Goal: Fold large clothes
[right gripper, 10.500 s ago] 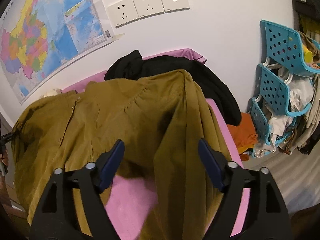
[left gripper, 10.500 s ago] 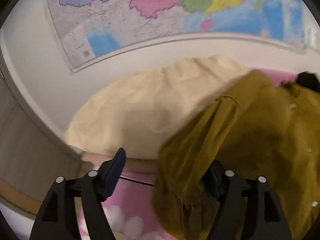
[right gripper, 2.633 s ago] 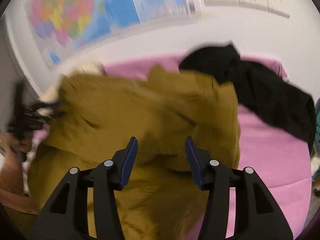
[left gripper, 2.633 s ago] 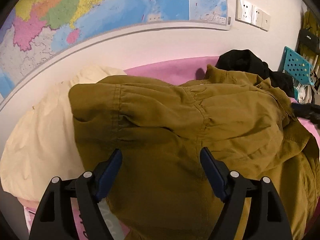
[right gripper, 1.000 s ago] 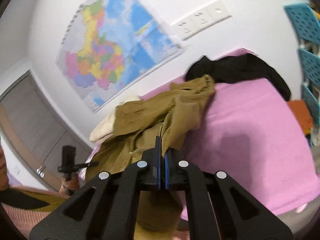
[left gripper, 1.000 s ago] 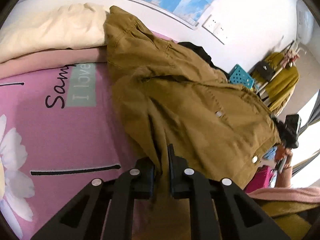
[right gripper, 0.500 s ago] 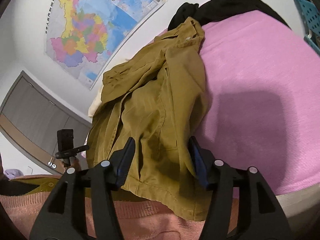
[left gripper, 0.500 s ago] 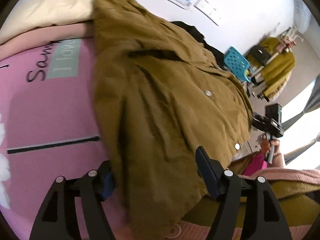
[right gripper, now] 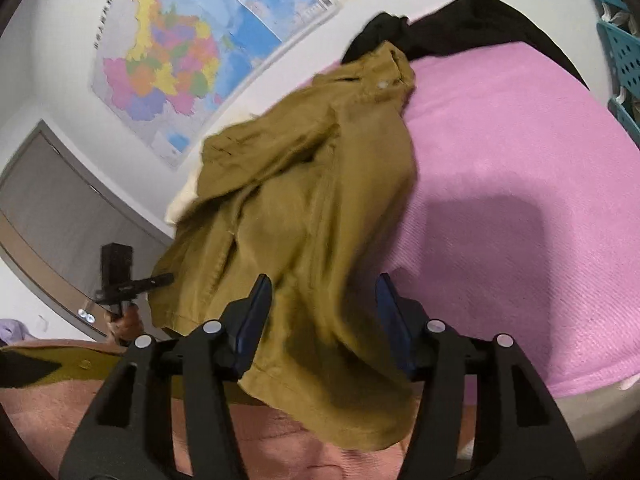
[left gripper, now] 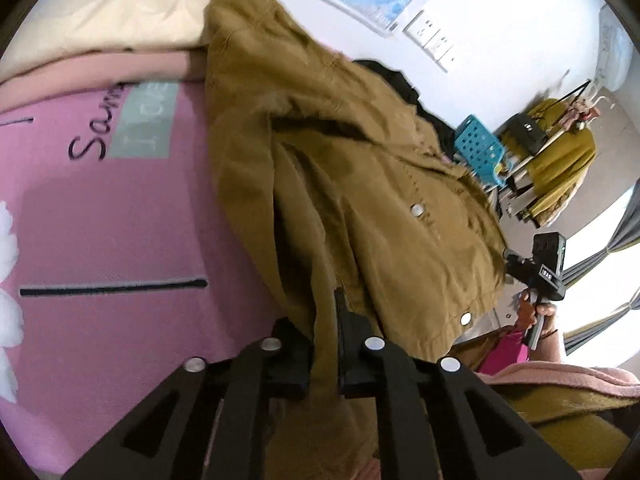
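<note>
An olive-brown jacket (left gripper: 360, 184) with snap buttons lies crumpled across the pink bed (left gripper: 120, 220), its hem hanging over the near edge. My left gripper (left gripper: 326, 320) is shut on a fold of the jacket near its hem. In the right wrist view the jacket (right gripper: 304, 208) drapes over the pink bed (right gripper: 520, 184), and my right gripper (right gripper: 324, 300) is open with the jacket's lower edge lying between its jaws. The other gripper shows at the left of that view (right gripper: 120, 280).
A cream pillow (left gripper: 120, 20) lies at the head of the bed. A black garment (right gripper: 460, 24) lies at the far edge by the wall. A blue basket rack (left gripper: 480, 148) and a clothes rail (left gripper: 560, 152) stand beyond the bed. A map (right gripper: 192, 48) hangs on the wall.
My left gripper, open half a second ago, has shut on the jacket's fold. My right gripper has stayed open over the hem after letting go one second ago.
</note>
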Demonstrator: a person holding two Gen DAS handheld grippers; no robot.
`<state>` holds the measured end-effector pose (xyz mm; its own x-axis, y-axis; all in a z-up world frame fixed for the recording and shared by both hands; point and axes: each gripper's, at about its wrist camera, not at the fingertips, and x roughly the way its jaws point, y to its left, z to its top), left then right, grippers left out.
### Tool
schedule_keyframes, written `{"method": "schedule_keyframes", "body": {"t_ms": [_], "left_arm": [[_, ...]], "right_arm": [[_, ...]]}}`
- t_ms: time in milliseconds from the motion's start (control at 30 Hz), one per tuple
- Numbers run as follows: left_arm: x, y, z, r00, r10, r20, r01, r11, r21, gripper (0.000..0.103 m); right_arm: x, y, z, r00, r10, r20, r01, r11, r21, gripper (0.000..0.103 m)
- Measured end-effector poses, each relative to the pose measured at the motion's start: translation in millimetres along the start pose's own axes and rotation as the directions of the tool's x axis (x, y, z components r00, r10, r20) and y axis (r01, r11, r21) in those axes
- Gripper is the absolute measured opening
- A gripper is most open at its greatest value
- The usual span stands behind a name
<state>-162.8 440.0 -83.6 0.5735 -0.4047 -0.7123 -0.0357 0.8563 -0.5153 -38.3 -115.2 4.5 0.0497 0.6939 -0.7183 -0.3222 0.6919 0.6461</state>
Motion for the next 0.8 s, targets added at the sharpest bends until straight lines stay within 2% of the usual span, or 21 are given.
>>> {"method": "schedule_keyframes", "body": {"t_ms": [33, 67, 100, 133, 167, 200, 233, 267, 300, 333, 367, 433, 567, 600, 667, 700, 733, 800], "left_arm": [[3.1, 1.3, -1.2, 1.0, -0.006, -0.012, 0.006, 1.0, -0.008, 0.016], [2.0, 3.3, -3.0, 1.0, -0.016, -0.017, 0.016, 1.0, -0.009, 0.019], [4.3, 3.3, -5.1, 0.999, -0.029, -0.021, 0.029, 1.0, -0.009, 0.027], [4.1, 2.2, -6.0, 0.999, -0.042, -0.012, 0.042, 0.999, -0.006, 0.034], [4.8, 1.3, -6.5, 0.998, -0.058, -0.013, 0.058, 0.998, -0.004, 0.038], [4.9, -2.5, -7.2, 0.997, -0.073, -0.019, 0.073, 0.997, 0.007, 0.04], [5.8, -5.5, -8.1, 0.998, -0.066, -0.019, 0.067, 0.998, 0.017, 0.036], [5.3, -7.8, -7.2, 0.999, -0.035, -0.015, 0.035, 0.999, 0.025, 0.027], [4.3, -6.6, -5.8, 1.0, -0.024, -0.015, 0.024, 1.0, 0.014, 0.008], [2.0, -4.1, -4.1, 0.999, -0.034, -0.009, 0.034, 0.999, -0.009, 0.006], [-4.5, 0.0, -0.8, 0.998, -0.064, 0.008, 0.064, 0.997, -0.044, 0.005], [-16.4, -1.8, 1.9, 0.997, -0.057, 0.044, 0.06, 0.996, -0.063, 0.005], [-65.7, -23.5, 7.5, 0.987, -0.008, 0.162, 0.009, 1.0, -0.009, 0.005], [-76.2, -24.2, 8.8, 0.982, -0.023, 0.19, 0.025, 1.0, -0.011, 0.005], [-91.5, -20.5, 11.1, 0.972, -0.042, 0.233, 0.048, 0.999, -0.018, 0.005], [-92.1, -18.1, 12.0, 0.972, -0.034, 0.233, 0.04, 0.999, -0.021, 0.005], [-89.2, -12.6, 13.5, 0.975, -0.029, 0.222, 0.039, 0.998, -0.039, 0.005], [-78.5, -1.2, 15.4, 0.983, -0.029, 0.181, 0.046, 0.995, -0.086, 0.005]], "right_arm": [[4.5, -1.7, -2.5, 1.0, -0.007, -0.021, 0.007, 1.0, -0.007, 0.054], [4.1, -2.3, -4.5, 1.0, 0.009, -0.003, -0.009, 1.0, -0.017, 0.053], [5.0, -3.5, -5.5, 1.0, 0.023, -0.007, -0.023, 1.0, -0.009, 0.05], [4.7, -4.2, -6.2, 0.999, 0.036, -0.008, -0.036, 0.999, -0.002, 0.042], [6.2, -4.3, -7.6, 0.997, 0.074, -0.018, -0.074, 0.997, 0.006, 0.02], [7.1, -2.6, -9.2, 0.995, 0.103, -0.018, -0.103, 0.995, 0.012, 0.012], [7.6, 0.5, -11.1, 0.991, 0.132, -0.015, -0.132, 0.991, 0.016, 0.012], [6.3, 5.1, -11.6, 0.988, 0.155, -0.009, -0.155, 0.988, 0.016, 0.011], [2.8, 9.5, -10.7, 0.985, 0.171, 0.003, -0.171, 0.985, 0.013, 0.011], [-3.0, 14.7, -9.1, 0.982, 0.189, 0.026, -0.189, 0.982, 0.01, 0.011], [-9.7, 19.7, -7.2, 0.977, 0.209, 0.052, -0.21, 0.978, 0.014, 0.011], [-31.2, 39.5, -3.4, 0.955, 0.273, 0.114, -0.274, 0.962, -0.011, 0.011], [-69.1, 100.9, -6.2, 0.927, 0.342, 0.157, -0.308, 0.93, -0.202, 0.008], [-71.1, 107.3, -7.9, 0.925, 0.348, 0.153, -0.309, 0.923, -0.231, 0.008], [-65.7, 99.5, -8.3, 0.925, 0.349, 0.153, -0.318, 0.928, -0.193, 0.008], [-61.8, 91.2, -8.0, 0.927, 0.341, 0.154, -0.318, 0.935, -0.159, 0.008], [-58.1, 80.2, -8.7, 0.929, 0.332, 0.163, -0.314, 0.941, -0.125, 0.008], [-55.8, 64.2, -9.1, 0.92, 0.345, 0.185, -0.339, 0.939, -0.065, 0.008]]}}
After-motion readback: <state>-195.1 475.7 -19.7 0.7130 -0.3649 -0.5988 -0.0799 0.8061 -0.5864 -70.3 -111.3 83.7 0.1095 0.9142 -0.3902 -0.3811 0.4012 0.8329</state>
